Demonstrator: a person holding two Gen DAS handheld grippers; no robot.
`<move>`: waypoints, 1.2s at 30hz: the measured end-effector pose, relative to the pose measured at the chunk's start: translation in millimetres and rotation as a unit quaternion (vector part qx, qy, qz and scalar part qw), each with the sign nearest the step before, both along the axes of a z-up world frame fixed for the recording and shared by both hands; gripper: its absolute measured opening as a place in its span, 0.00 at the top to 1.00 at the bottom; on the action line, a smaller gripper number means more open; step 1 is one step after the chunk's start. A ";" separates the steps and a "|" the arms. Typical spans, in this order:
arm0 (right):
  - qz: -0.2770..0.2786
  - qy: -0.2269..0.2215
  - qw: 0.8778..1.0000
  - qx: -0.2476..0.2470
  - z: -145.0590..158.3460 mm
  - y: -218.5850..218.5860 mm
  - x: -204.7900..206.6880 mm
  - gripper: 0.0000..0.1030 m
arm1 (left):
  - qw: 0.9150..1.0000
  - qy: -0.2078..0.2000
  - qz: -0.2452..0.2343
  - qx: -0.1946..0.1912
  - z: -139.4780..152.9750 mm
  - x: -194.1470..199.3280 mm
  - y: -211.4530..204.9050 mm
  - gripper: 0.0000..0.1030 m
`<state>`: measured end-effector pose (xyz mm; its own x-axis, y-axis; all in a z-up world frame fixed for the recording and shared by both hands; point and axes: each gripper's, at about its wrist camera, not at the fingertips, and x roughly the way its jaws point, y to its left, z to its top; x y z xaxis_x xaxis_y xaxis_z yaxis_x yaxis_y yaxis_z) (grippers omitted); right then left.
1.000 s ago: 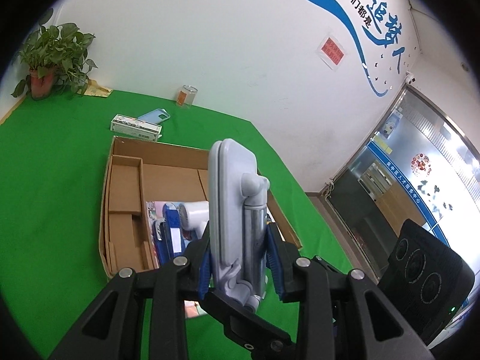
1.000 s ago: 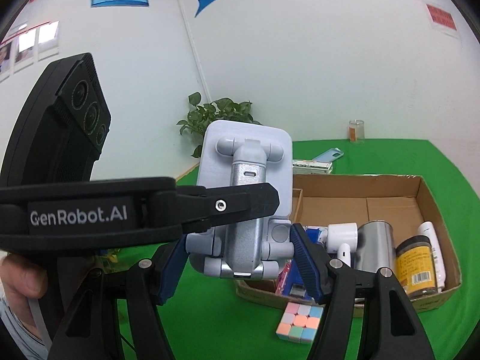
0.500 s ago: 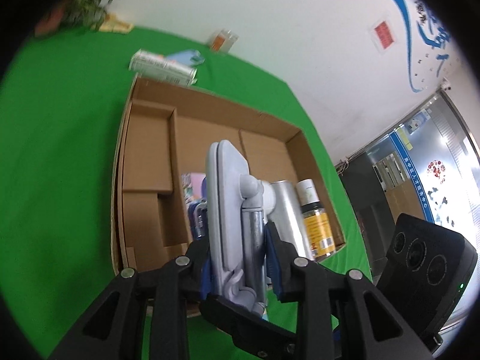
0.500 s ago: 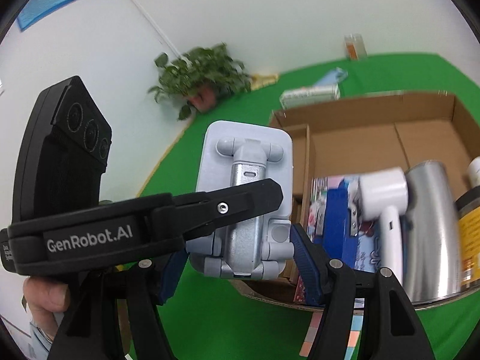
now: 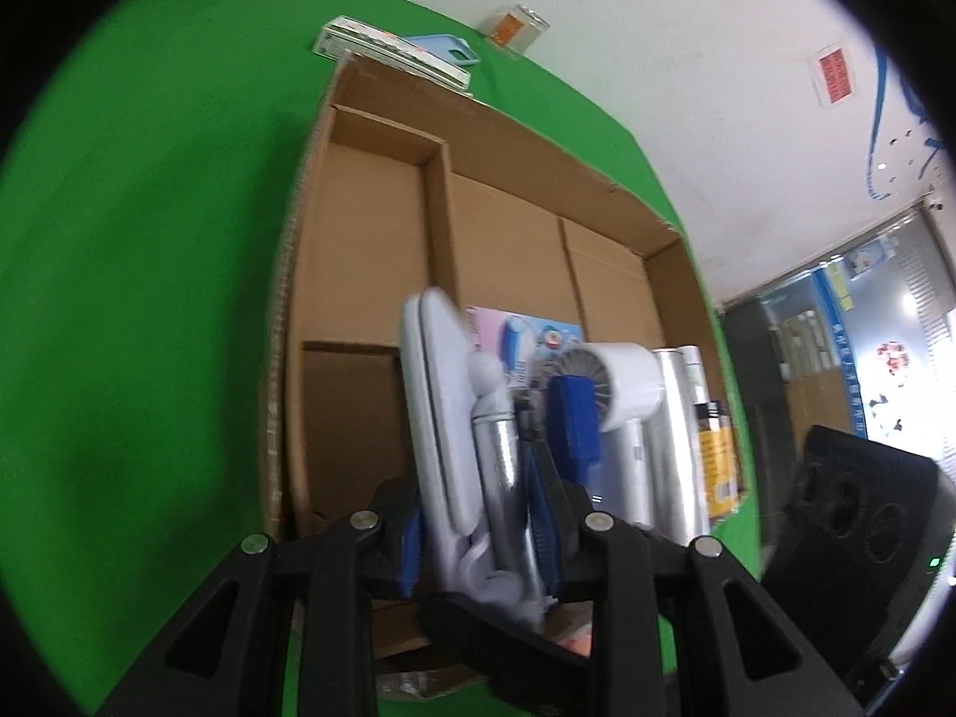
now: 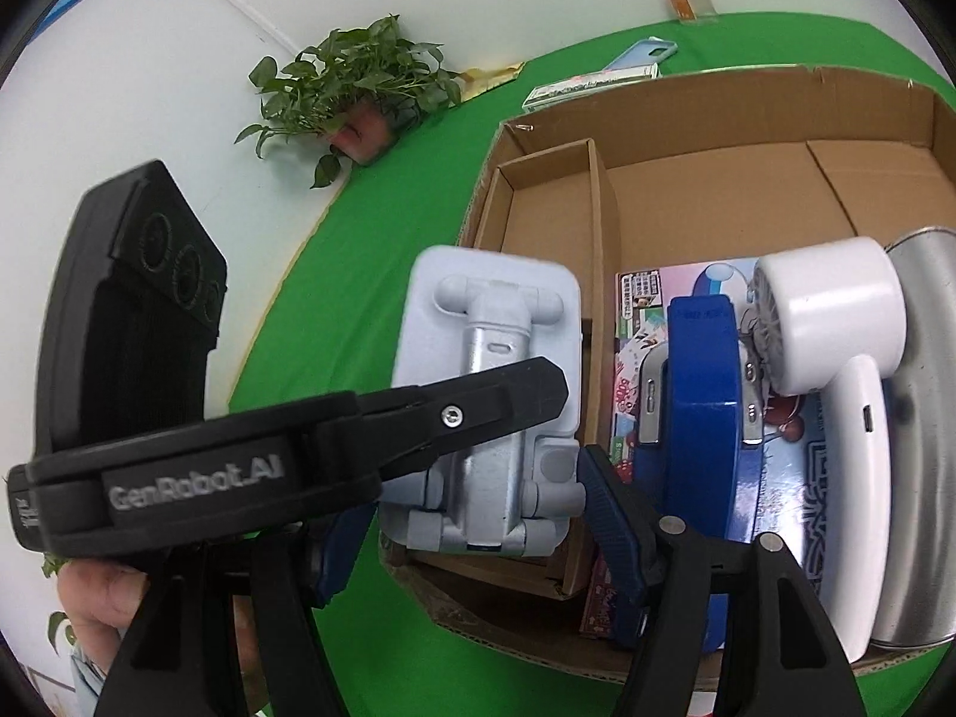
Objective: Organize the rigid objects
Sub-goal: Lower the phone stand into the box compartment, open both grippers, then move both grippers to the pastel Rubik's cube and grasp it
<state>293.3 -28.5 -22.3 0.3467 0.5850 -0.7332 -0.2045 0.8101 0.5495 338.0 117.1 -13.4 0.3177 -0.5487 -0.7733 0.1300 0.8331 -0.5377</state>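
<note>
My left gripper is shut on a pale grey folding phone stand, edge-on in its view, held over the near end of the open cardboard box. In the right wrist view the stand shows flat-on, with the left gripper's black finger across it, over the box's narrow left compartment. My right gripper has its blue pads on either side of the stand; they look wide apart and whether they touch it is unclear.
The box holds a white handheld fan, a blue object, a silver can, a yellow-labelled jar and a printed package. Behind the box lie a long carton, a blue phone case and a small glass. A potted plant stands at the table's far corner.
Both grippers have moved forward and down with the stand, from above the box's near edge to over its left compartment. The box contents now look closer.
</note>
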 end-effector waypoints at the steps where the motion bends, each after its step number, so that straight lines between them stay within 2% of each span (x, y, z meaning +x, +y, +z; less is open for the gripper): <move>1: -0.002 -0.006 1.000 0.005 1.3 -2.0 -0.1 0.35 | 1.000 -0.004 0.008 0.011 1.9 -0.8 2.1 0.72; 3: -0.003 -0.020 1.000 0.007 9.8 -7.3 -4.1 0.19 | 0.999 -0.012 0.020 0.027 9.3 -3.8 7.3 0.68; 6: -0.019 -0.042 0.999 0.007 23.3 -21.5 -16.3 0.10 | 0.994 -0.062 0.035 0.081 34.2 -16.1 8.5 0.66; 7: -0.022 -0.052 0.998 -0.001 27.8 -25.0 -21.3 0.10 | 0.990 -0.092 0.038 0.097 46.7 -24.6 7.7 0.64; 8: -0.025 -0.067 0.997 -0.016 32.3 -27.8 -27.2 0.09 | 0.987 -0.117 0.041 0.104 56.7 -33.6 7.2 0.57; 9: -0.028 -0.095 0.994 -0.045 38.7 -31.0 -37.7 0.08 | 0.981 -0.153 0.048 0.112 69.7 -47.9 6.7 0.51; 11: -0.032 -0.138 0.986 -0.084 45.7 -34.9 -55.1 0.05 | 0.966 -0.209 0.069 0.135 83.8 -66.4 5.6 0.22; 13: -0.031 -0.192 0.972 -0.135 51.1 -39.4 -79.7 0.04 | 0.941 -0.278 0.092 0.172 97.0 -98.4 2.4 0.19; 15: -0.026 -0.226 0.958 -0.172 50.6 -43.3 -99.1 0.04 | 0.921 -0.319 0.095 0.203 100.5 -122.3 -3.7 0.18; 17: -0.014 -0.233 0.955 -0.183 47.1 -50.9 -113.4 0.04 | 0.911 -0.318 0.107 0.241 95.4 -137.4 -9.9 0.17; 18: -0.009 -0.221 0.958 -0.181 41.3 -57.5 -119.6 0.03 | 0.909 -0.310 0.115 0.254 89.5 -143.4 -11.1 0.17; 19: -0.008 -0.207 0.962 -0.177 36.1 -62.6 -123.6 0.03 | 0.911 -0.300 0.118 0.257 80.8 -150.3 -11.9 0.17; 20: -0.007 -0.187 0.968 -0.170 29.9 -66.7 -125.8 0.03 | 0.917 -0.289 0.117 0.248 72.8 -155.9 -12.2 0.17; 21: 0.000 -0.154 0.976 -0.155 18.7 -71.5 -127.4 0.03 | 0.926 -0.275 0.113 0.233 63.0 -163.0 -14.1 0.17; 24: -0.004 -0.097 0.986 -0.139 -7.5 -80.8 -128.2 0.03 | 0.948 -0.227 0.102 0.198 34.1 -182.3 -19.5 0.17; 27: -0.024 -0.043 0.993 -0.106 -28.3 -87.8 -119.9 0.03 | 0.959 -0.196 0.096 0.184 15.3 -196.6 -20.9 0.17; 31: -0.013 -0.016 0.995 -0.095 -45.1 -78.7 -107.7 0.07 | 0.966 -0.171 0.101 0.165 5.2 -206.6 -17.2 0.17; 33: -0.007 -0.002 0.996 -0.087 -54.3 -71.5 -105.6 0.23 | 0.969 -0.162 0.108 0.151 5.2 -207.9 -13.3 0.17; 35: -0.002 -0.003 0.996 -0.091 -62.2 -67.2 -106.4 0.33 | 0.973 -0.151 0.111 0.131 5.4 -208.3 -10.9 0.17; 36: -0.003 -0.006 0.996 -0.086 -64.3 -67.8 -108.1 0.34 | 0.976 -0.145 0.109 0.119 5.6 -207.0 -9.3 0.17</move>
